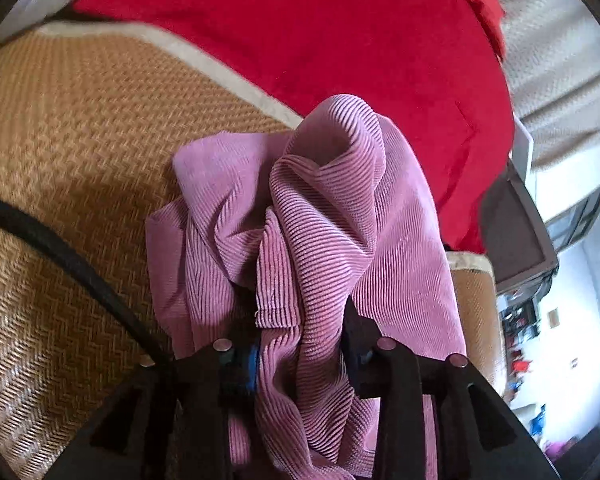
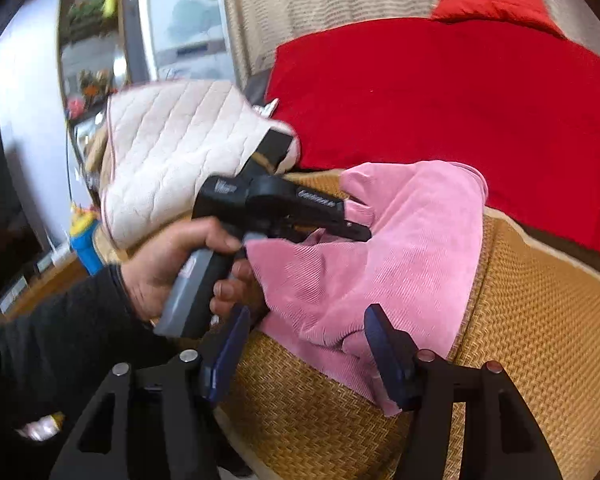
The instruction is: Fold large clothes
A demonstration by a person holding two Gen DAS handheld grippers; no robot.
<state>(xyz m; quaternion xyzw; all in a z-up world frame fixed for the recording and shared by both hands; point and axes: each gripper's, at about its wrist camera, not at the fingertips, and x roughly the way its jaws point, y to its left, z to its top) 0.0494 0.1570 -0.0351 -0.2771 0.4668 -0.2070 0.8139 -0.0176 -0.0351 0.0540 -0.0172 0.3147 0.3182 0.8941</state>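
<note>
My left gripper has its fingers pinching a bunch of the pink corduroy garment, heaped on the woven bed mat; my right gripper is spread, empty. I should seize a hem edge, not the bunch, then pull flat

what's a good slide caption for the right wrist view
Right gripper open above pink corduroy garment on woven mat.

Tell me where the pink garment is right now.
The pink garment lies bunched on the woven mat, just in front of the red blanket; the left gripper is on it.
</note>
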